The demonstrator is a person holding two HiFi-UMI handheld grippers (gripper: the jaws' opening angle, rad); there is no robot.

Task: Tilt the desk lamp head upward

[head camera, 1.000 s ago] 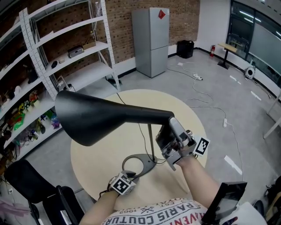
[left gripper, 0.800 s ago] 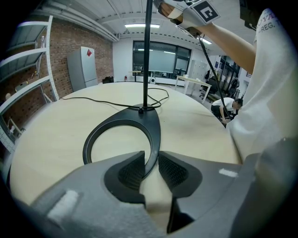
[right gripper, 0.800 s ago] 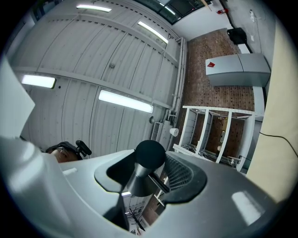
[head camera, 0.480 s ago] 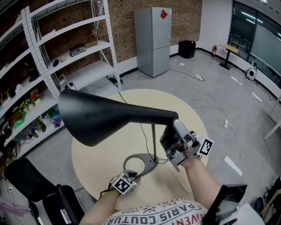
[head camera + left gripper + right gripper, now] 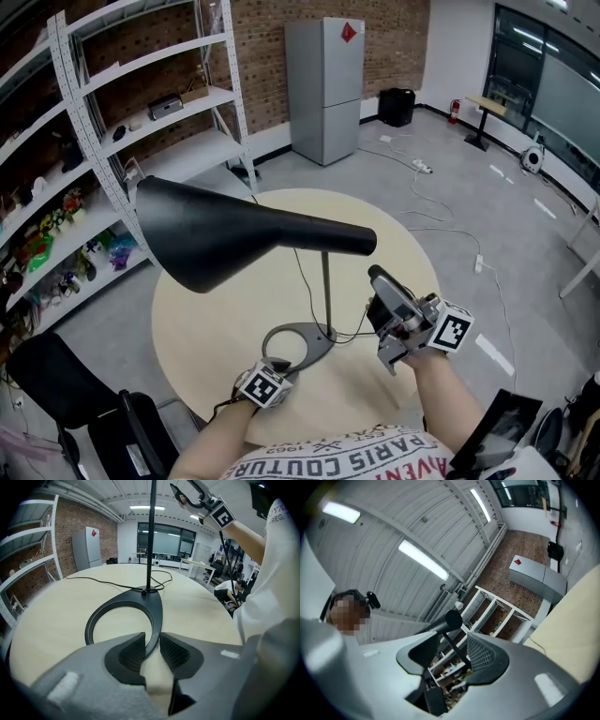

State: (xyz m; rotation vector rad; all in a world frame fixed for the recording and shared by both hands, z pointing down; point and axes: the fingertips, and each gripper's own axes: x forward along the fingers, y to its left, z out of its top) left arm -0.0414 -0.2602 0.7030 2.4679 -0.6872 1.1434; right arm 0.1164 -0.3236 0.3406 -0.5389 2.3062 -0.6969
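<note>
The black desk lamp stands on the round beige table (image 5: 216,319). Its cone-shaped head (image 5: 234,239) points left, nearly level, on a thin pole (image 5: 326,291). Low in the head view, my left gripper (image 5: 265,382) is shut on the rim of the ring-shaped lamp base (image 5: 292,345). In the left gripper view the base (image 5: 124,613) runs into that gripper (image 5: 152,641) between its pads (image 5: 132,653). My right gripper (image 5: 379,284) hangs below and right of the head's narrow end, apart from it. Its jaws are closing with nothing between them. The right gripper view shows the right gripper (image 5: 450,651) and the narrow end (image 5: 453,619) beyond it.
The lamp's black cord (image 5: 302,281) trails across the table toward the far side. White metal shelves (image 5: 141,112) with small items stand at the left. A grey fridge (image 5: 323,84) is beyond the table. A black chair (image 5: 66,403) sits at the lower left.
My right gripper has let go of the lamp head's narrow end and drawn back down and to the right. The head's wide mouth sits slightly higher. The left gripper has kept its hold.
</note>
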